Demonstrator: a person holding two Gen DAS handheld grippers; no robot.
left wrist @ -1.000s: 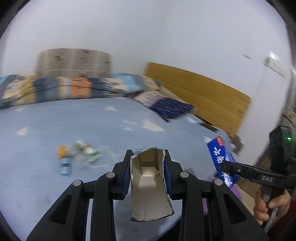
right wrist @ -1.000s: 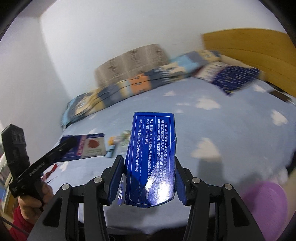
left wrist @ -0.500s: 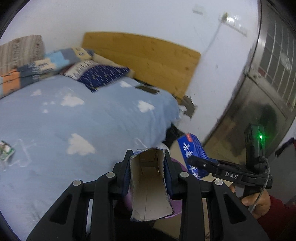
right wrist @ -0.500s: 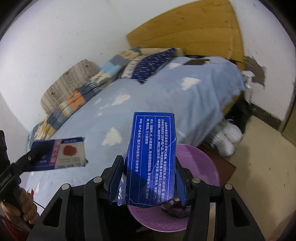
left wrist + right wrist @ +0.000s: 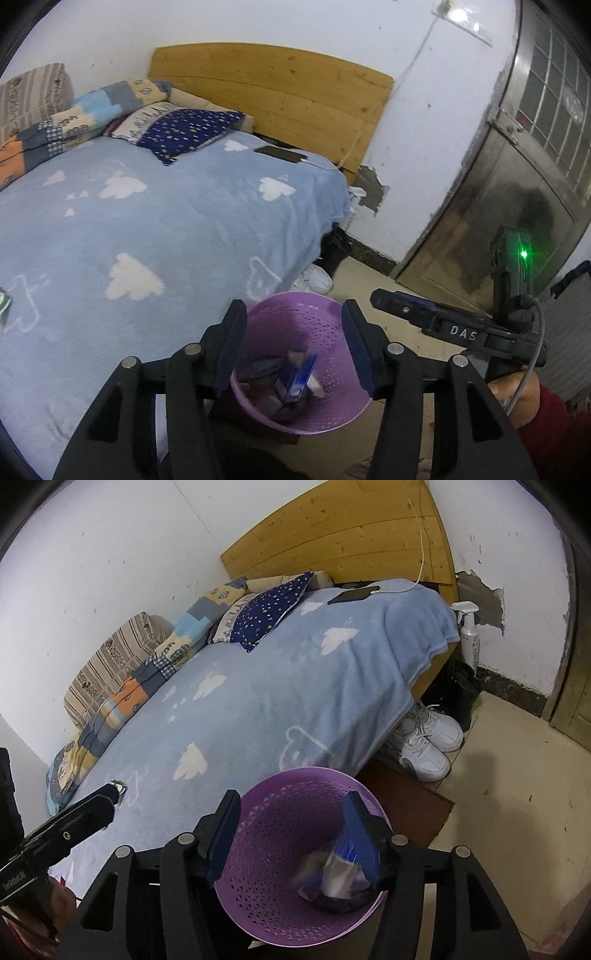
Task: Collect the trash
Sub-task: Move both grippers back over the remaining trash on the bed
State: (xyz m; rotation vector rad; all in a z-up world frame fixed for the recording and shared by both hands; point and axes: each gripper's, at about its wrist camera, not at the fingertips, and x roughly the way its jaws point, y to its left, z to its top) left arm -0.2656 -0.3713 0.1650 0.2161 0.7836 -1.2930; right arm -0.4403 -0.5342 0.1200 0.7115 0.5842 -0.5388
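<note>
Grippers tilted down over purple basket (image 5: 295, 424), left gripper (image 5: 293, 350) and right gripper (image 5: 291, 840) just opening, empty

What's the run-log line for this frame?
left gripper: open, empty | right gripper: opening, blue carton dropping | purple perforated plastic basket: trash inside | light-blue cloud blanket: wrapper left

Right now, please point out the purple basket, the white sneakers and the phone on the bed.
purple basket (image 5: 295, 786): right wrist view, far rim.
white sneakers (image 5: 430, 744): right wrist view, laces and upper of the nearer shoe.
phone (image 5: 349, 596): right wrist view, dark screen.
</note>
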